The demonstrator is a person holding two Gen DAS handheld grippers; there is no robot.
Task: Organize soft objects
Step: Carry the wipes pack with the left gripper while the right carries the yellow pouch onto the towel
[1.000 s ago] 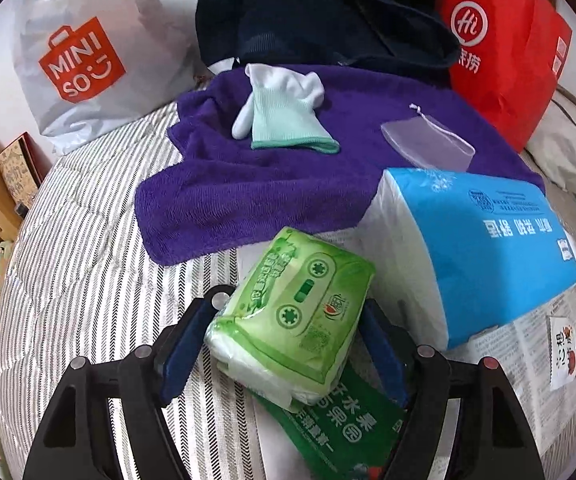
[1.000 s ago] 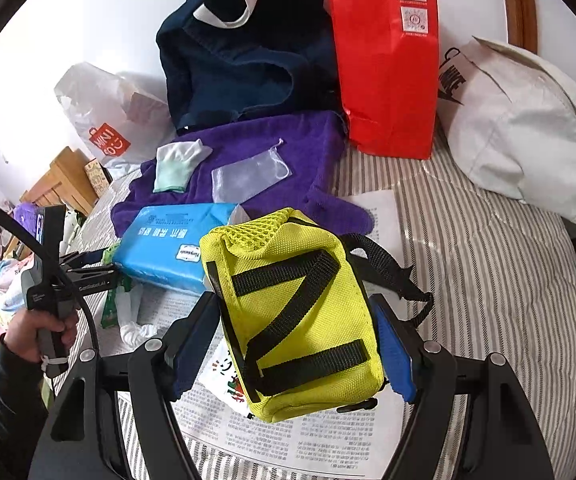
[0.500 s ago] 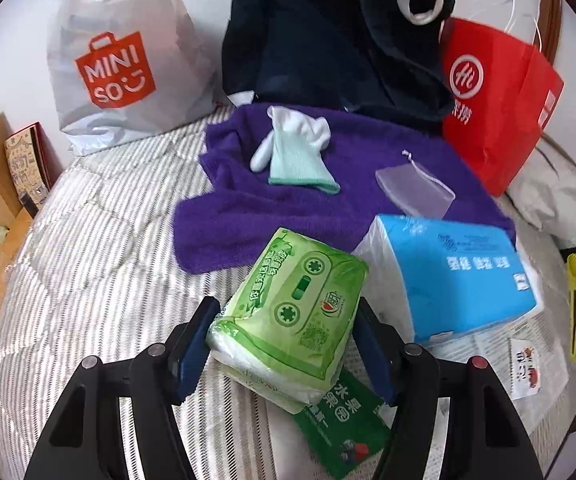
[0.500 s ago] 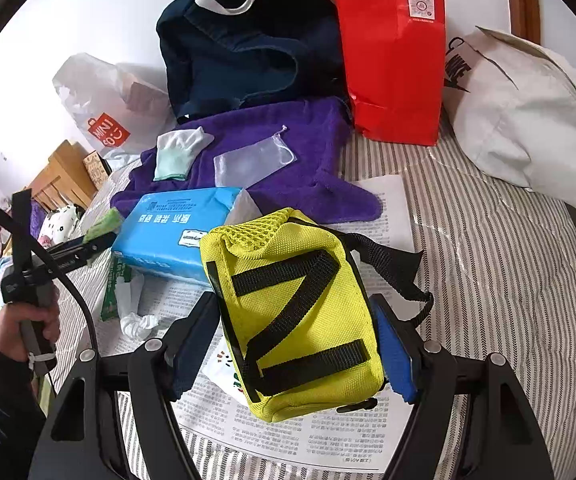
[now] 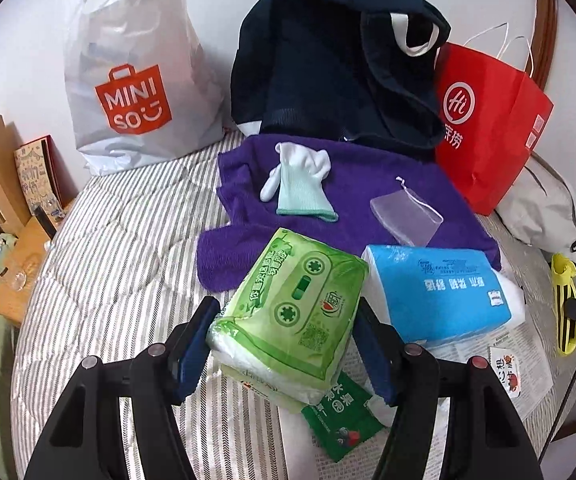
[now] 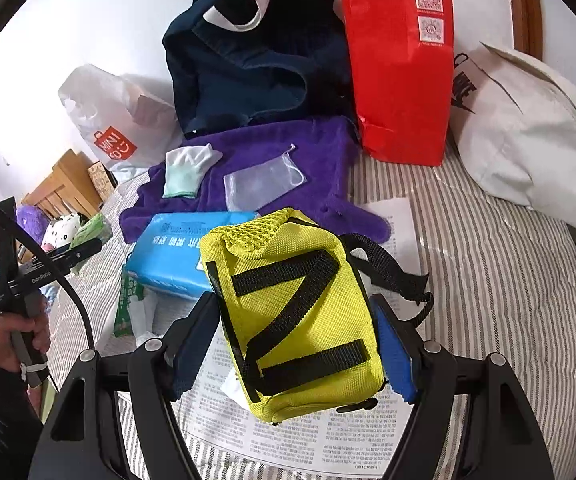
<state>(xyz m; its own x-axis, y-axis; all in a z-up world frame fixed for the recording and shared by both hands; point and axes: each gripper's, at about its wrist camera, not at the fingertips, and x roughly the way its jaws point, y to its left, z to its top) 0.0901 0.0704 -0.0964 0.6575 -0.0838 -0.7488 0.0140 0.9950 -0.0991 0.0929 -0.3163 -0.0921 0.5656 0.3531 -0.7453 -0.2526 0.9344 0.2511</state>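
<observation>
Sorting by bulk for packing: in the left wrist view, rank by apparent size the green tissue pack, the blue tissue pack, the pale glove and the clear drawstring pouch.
1. Blue tissue pack and green tissue pack: look about alike; the green one is nearer the camera, so their order is unsure.
2. Pale glove.
3. Clear drawstring pouch, slightly smaller.

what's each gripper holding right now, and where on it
The left gripper clamps the green tissue pack across its two long sides. The right gripper clamps the yellow mesh pouch by its left and right sides.
</observation>
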